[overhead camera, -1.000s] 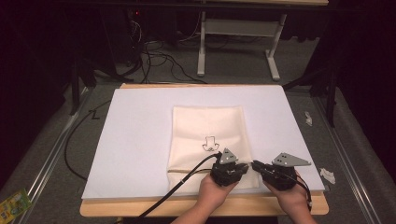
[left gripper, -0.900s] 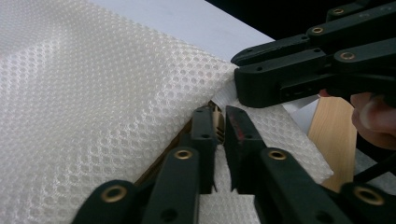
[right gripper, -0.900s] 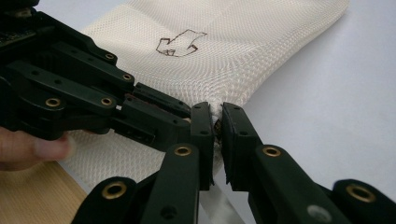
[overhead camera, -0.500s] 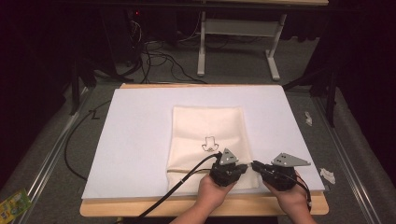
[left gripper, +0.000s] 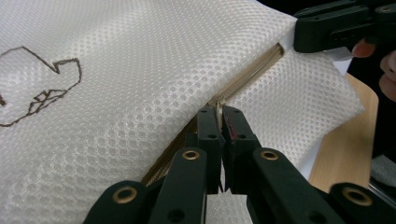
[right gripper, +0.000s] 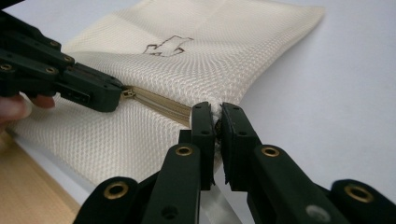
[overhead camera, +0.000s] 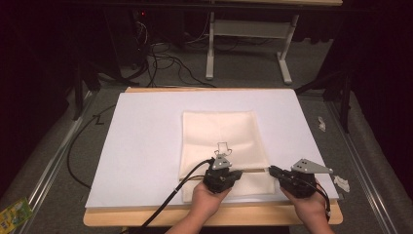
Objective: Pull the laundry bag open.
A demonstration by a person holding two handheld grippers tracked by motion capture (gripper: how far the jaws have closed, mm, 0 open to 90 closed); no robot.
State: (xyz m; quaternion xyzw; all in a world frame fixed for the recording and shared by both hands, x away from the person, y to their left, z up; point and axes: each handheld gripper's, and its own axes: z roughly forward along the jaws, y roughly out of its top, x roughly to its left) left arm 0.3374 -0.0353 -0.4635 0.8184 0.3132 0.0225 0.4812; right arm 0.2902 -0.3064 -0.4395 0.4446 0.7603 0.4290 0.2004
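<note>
One cream mesh zip bag point(overhead camera: 221, 139) lies flat on the white sheet point(overhead camera: 141, 141) covering the wooden surface point(overhead camera: 146, 218), near the person's edge and slightly right of centre. One dark line drawing point(overhead camera: 222, 147) marks the bag's upper face. One tan zipper point(right gripper: 161, 105) runs across the bag near its near end. Two grippers are present, one in each hand. The left gripper point(left gripper: 220, 122) has its fingers closed on the zipper pull point(left gripper: 218, 112), roughly midway along the zipper in the high view. The right gripper point(right gripper: 215, 123) has its fingers closed on the bag's mesh at the right end of the zipper, at the bag's right edge. In the high view, both grippers sit side by side at the bag's near end, left gripper point(overhead camera: 221, 171) over the fabric, right gripper point(overhead camera: 278, 173) at its right edge. One black cable point(overhead camera: 168, 202) trails from the left gripper off the near edge. One green packet point(overhead camera: 12, 213) lies on the floor at lower left.
</note>
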